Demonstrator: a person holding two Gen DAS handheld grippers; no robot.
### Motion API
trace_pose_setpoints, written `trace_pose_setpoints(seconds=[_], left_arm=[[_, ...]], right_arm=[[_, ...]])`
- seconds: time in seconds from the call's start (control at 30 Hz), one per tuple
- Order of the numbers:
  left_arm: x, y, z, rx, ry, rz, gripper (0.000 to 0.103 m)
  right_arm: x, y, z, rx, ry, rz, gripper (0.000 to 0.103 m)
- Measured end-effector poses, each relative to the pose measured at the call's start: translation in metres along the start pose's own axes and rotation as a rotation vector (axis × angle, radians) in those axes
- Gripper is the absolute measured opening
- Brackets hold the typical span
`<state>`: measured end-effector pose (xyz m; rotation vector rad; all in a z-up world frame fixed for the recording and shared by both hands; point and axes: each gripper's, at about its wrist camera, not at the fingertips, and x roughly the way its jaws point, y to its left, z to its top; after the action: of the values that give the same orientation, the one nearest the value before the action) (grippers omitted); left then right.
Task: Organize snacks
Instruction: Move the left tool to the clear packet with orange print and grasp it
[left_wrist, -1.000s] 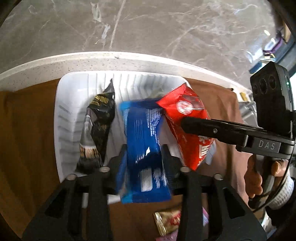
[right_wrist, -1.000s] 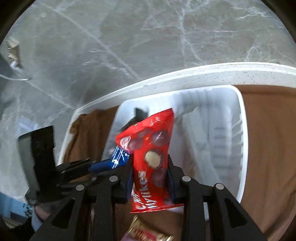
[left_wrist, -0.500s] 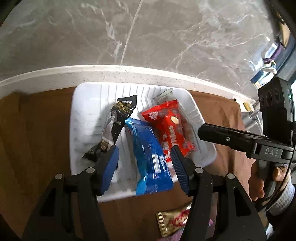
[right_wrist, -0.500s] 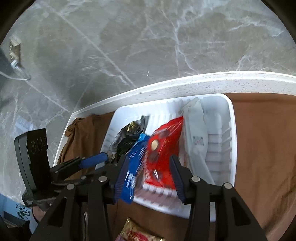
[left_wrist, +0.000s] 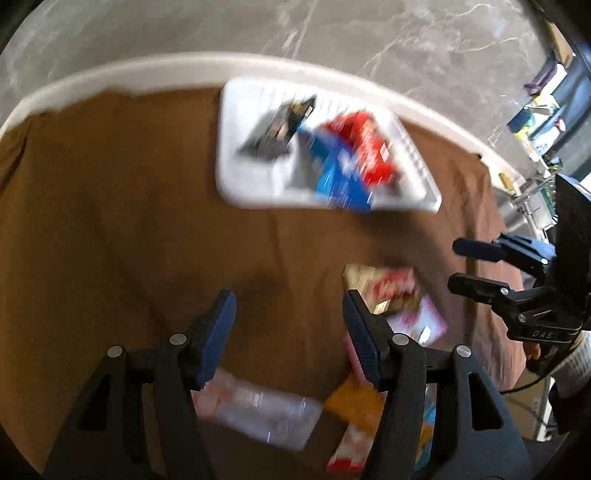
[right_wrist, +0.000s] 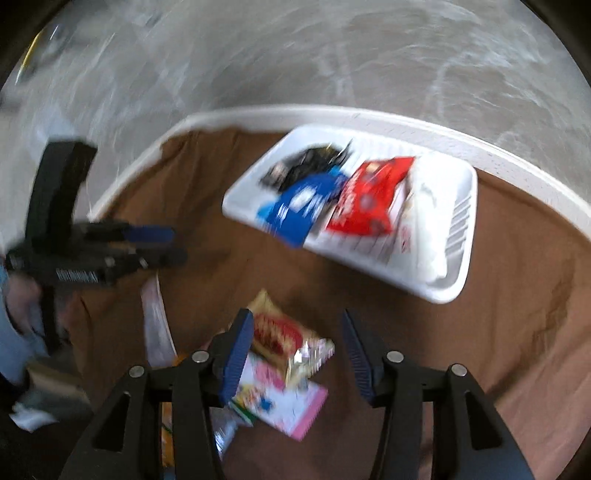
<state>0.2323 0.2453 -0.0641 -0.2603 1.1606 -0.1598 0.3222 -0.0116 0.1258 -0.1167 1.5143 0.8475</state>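
Note:
A white tray on the brown cloth holds a black packet, a blue packet and a red packet. The right wrist view also shows a white packet in the tray. My left gripper is open and empty above bare cloth, well short of the tray. My right gripper has its jaws opening and holds nothing. It hovers over a gold-and-red packet that lies loose on a pink packet. Both views are blurred by motion.
Loose snacks lie near me: a clear packet and an orange packet. The brown cloth covers a table with a white edge, and grey marble floor lies beyond. A hand holds the left gripper at the left.
Both grippers let go of their packets: the blue and the red one now lie in the tray. Both grippers opened and drew back from the tray to the loose pile.

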Motion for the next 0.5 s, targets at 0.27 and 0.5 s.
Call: trace_pose_setpoints(seconds=[0.27, 0.5], left_arm=[[-0.009, 0.027, -0.059, -0.121, 0.060, 0.008, 0.058], [-0.009, 0.041, -0.075, -0.212, 0.091, -0.004, 0.058]], right_arm=[[0.031, 0.025, -0.008, -0.214, 0.075, -0.067, 0.053], [0.059, 0.033, -0.003, -0.299, 0.137, -0.093, 0.053]])
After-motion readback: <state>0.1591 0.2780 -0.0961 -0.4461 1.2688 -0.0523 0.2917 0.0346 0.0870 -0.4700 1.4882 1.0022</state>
